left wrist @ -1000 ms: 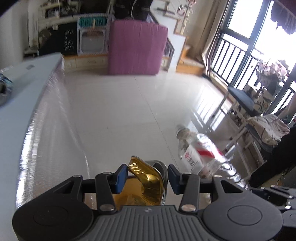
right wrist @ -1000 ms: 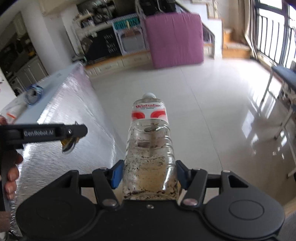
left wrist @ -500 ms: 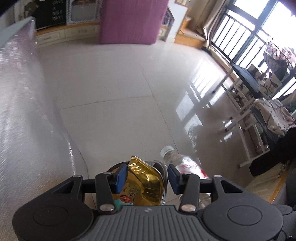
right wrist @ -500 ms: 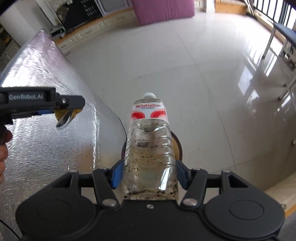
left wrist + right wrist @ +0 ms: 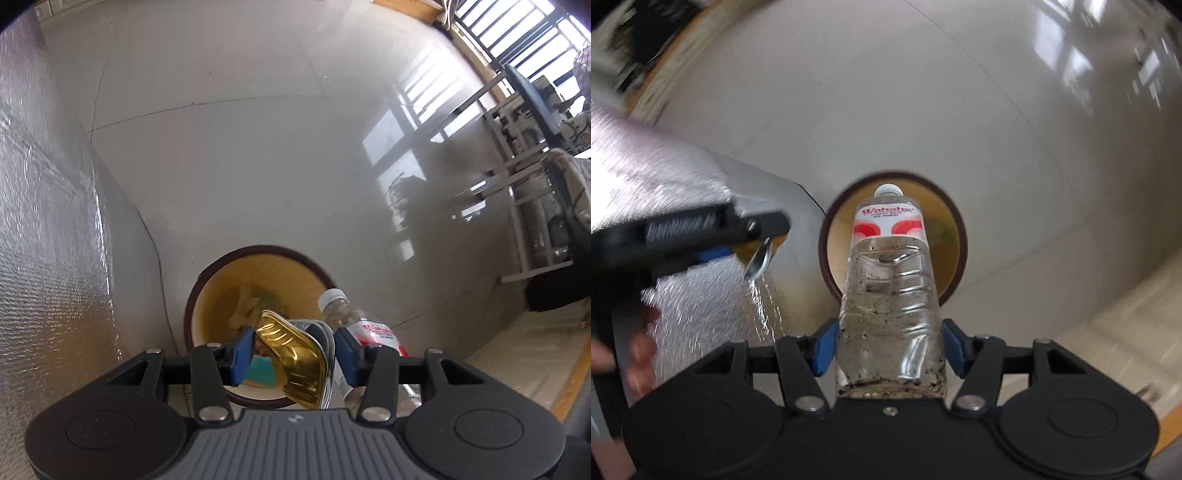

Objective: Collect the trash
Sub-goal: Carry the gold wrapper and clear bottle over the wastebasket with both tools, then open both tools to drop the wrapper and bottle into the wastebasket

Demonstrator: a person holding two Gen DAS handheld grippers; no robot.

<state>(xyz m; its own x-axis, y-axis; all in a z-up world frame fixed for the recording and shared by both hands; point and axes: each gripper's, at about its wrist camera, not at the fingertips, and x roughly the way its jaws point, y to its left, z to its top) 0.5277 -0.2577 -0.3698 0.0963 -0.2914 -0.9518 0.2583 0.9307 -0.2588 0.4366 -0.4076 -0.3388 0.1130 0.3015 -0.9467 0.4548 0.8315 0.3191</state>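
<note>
Both loads hang over the round dark-rimmed yellow bin [image 5: 207, 291]: the left hand-held gripper [image 5: 291, 350] clamps a crumpled gold foil tray [image 5: 295, 354], the right hand-held gripper [image 5: 888, 347] a clear plastic bottle [image 5: 890, 280]; next, I judge, release.

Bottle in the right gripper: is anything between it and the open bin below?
Nothing visible blocks it. The bottle, clamped in the right gripper, points cap-first at the bin, whose mouth is open. The left gripper, holding the crushed gold can, is off to the side.
</note>
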